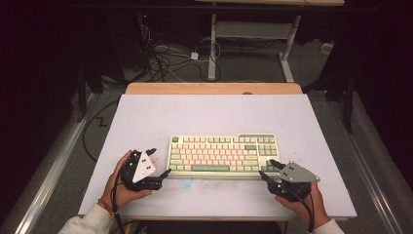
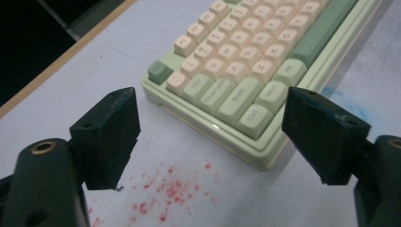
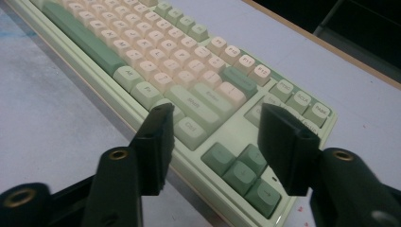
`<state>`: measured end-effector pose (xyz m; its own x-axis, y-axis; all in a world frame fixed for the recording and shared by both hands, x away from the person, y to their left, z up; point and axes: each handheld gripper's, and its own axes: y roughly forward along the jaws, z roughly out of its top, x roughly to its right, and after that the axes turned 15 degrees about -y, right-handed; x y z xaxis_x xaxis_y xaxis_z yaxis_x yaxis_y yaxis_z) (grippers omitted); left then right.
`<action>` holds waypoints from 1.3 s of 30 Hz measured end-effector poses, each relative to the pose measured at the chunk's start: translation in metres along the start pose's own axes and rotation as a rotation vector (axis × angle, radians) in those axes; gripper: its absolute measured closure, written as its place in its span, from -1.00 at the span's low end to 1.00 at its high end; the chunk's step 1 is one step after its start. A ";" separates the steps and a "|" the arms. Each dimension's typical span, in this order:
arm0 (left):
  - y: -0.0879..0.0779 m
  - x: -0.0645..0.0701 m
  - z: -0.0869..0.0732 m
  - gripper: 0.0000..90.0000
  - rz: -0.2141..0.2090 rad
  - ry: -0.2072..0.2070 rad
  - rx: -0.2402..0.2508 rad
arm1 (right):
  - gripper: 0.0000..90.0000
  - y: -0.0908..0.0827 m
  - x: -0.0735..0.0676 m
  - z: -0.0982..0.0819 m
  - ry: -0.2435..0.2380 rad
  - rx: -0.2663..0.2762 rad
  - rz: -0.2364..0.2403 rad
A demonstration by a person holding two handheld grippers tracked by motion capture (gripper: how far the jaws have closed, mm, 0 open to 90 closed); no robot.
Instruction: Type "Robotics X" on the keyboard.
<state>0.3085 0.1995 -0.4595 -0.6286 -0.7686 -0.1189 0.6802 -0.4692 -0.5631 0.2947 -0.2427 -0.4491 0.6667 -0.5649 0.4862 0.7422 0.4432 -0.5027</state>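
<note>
High view: a pale green keyboard (image 1: 224,156) with cream and green keys lies flat on the white table (image 1: 214,114), nearer the person's edge than the far wooden edge. It is the landmark for everything else here.

The left gripper (image 1: 157,163) is held in the person's left hand (image 1: 122,183) just beyond the keyboard's left end, with its jaws pointing toward that end. In the left gripper view the two black jaws stand wide apart with nothing between them; they frame the keyboard's near left corner, where the Ctrl and Shift keys sit, and do not touch it. Red speckles (image 2: 170,191) stain the table just short of that corner.

The right gripper (image 1: 271,168) is held in the person's right hand (image 1: 304,200) at the keyboard's right end, near its front corner. In the right gripper view (image 3: 213,142) the jaws are about half spread and hang over the keyboard's near right part, one above the front rim beside the right Ctrl key, the other above the gap beside the dark green arrow keys (image 3: 246,172). They grasp nothing; whether a jaw tip brushes the keys cannot be told.

No container stands on the table.
</note>
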 end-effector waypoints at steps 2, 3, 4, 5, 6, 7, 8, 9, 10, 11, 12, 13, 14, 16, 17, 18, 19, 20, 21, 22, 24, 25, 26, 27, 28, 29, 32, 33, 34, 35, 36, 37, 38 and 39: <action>0.000 0.000 -0.004 -0.58 -0.002 -0.002 -0.013 | 0.30 0.001 0.001 0.002 0.002 0.003 0.017; -0.001 0.000 -0.005 -0.58 -0.001 -0.002 -0.021 | 0.37 0.001 0.001 0.003 0.001 0.002 0.025; -0.001 0.000 -0.006 -0.58 0.001 -0.002 -0.023 | 0.44 0.001 0.001 0.004 0.000 0.000 0.036; -0.002 -0.001 -0.007 -0.58 0.000 -0.004 -0.024 | 0.52 0.002 0.002 0.005 0.000 0.002 0.049; -0.003 -0.001 -0.008 -0.58 -0.004 -0.010 -0.028 | 0.60 0.003 0.002 0.006 -0.003 0.001 0.055; -0.003 -0.001 -0.009 -0.58 -0.004 -0.010 -0.028 | 0.68 0.003 0.002 0.007 -0.005 -0.004 0.059; -0.004 0.000 -0.010 -0.58 -0.005 -0.014 -0.030 | 0.76 0.004 0.002 0.009 -0.008 -0.002 0.070; -0.004 0.000 -0.011 -0.58 -0.006 -0.012 -0.035 | 0.84 0.005 0.003 0.010 -0.009 0.001 0.079; -0.004 0.001 -0.012 -0.58 -0.007 -0.011 -0.040 | 0.91 0.006 0.003 0.012 -0.013 -0.002 0.085; -0.005 0.001 -0.013 -0.58 -0.006 -0.010 -0.046 | 0.96 0.007 0.004 0.014 -0.012 -0.003 0.090; -0.004 0.001 -0.014 -0.58 -0.007 -0.015 -0.048 | 1.00 0.008 0.004 0.015 -0.010 -0.002 0.100; -0.005 0.001 -0.015 -0.58 -0.010 -0.019 -0.055 | 1.00 0.010 0.005 0.017 -0.012 -0.004 0.107; -0.005 0.000 -0.015 -0.58 -0.014 -0.024 -0.062 | 1.00 0.012 0.006 0.018 -0.016 -0.007 0.107; -0.005 0.001 -0.016 -0.58 -0.014 -0.035 -0.061 | 1.00 0.015 0.008 0.022 -0.016 -0.003 0.114; -0.005 0.000 -0.016 -0.58 -0.017 -0.034 -0.068 | 1.00 0.018 0.009 0.023 -0.015 -0.003 0.115; -0.004 0.000 -0.017 -0.58 -0.019 -0.040 -0.065 | 1.00 0.020 0.010 0.026 -0.011 -0.005 0.119; -0.004 0.000 -0.017 -0.58 -0.017 -0.042 -0.065 | 1.00 0.022 0.011 0.027 -0.014 -0.004 0.123; -0.003 0.000 -0.017 -0.58 -0.014 -0.040 -0.067 | 1.00 0.025 0.012 0.029 -0.017 -0.003 0.125; -0.003 0.000 -0.017 -0.58 -0.014 -0.039 -0.070 | 1.00 0.027 0.013 0.031 -0.017 -0.004 0.129; -0.002 0.000 -0.017 -0.58 -0.016 -0.040 -0.074 | 1.00 0.031 0.013 0.033 -0.016 -0.003 0.138; -0.002 0.001 -0.018 -0.58 -0.007 -0.029 -0.082 | 1.00 0.037 0.014 0.037 -0.023 -0.005 0.145; -0.002 0.001 -0.018 -0.58 -0.007 -0.030 -0.082 | 1.00 0.041 0.014 0.040 -0.025 -0.004 0.154; -0.002 0.000 -0.018 -0.58 -0.011 -0.030 -0.087 | 1.00 0.044 0.014 0.042 -0.031 -0.004 0.162; -0.002 0.000 -0.018 -0.58 -0.012 -0.032 -0.088 | 1.00 0.048 0.014 0.045 -0.037 -0.005 0.164; -0.001 0.000 -0.018 -0.58 -0.011 -0.031 -0.090 | 1.00 0.052 0.013 0.048 -0.039 -0.008 0.171; -0.001 0.000 -0.018 -0.58 -0.010 -0.029 -0.094 | 1.00 0.055 0.013 0.050 -0.045 -0.007 0.179; 0.000 0.000 -0.019 -0.58 -0.015 -0.031 -0.095 | 1.00 0.067 0.011 0.058 -0.053 -0.014 0.200; 0.000 0.000 -0.019 -0.58 -0.012 -0.031 -0.094 | 1.00 0.072 0.011 0.061 -0.059 -0.018 0.204; 0.000 0.000 -0.019 -0.57 -0.012 -0.031 -0.096 | 1.00 0.076 0.010 0.063 -0.061 -0.019 0.207; 0.000 0.000 -0.019 -0.57 -0.013 -0.031 -0.099 | 1.00 0.080 0.010 0.066 -0.060 -0.023 0.213; 0.001 0.000 -0.019 -0.58 -0.012 -0.028 -0.101 | 1.00 0.084 0.009 0.068 -0.065 -0.027 0.218; 0.001 -0.001 -0.019 -0.58 -0.013 -0.026 -0.102 | 1.00 0.088 0.008 0.071 -0.069 -0.028 0.220; 0.001 -0.001 -0.019 -0.58 -0.015 -0.027 -0.104 | 1.00 0.092 0.007 0.073 -0.073 -0.033 0.226; 0.001 0.000 -0.019 -0.58 -0.015 -0.026 -0.103 | 1.00 0.096 0.006 0.075 -0.079 -0.039 0.230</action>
<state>0.3020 0.2079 -0.4757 -0.6276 -0.7734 -0.0889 0.6272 -0.4347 -0.6463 0.3750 -0.1516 -0.4409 0.8224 -0.3954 0.4090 0.5678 0.5262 -0.6330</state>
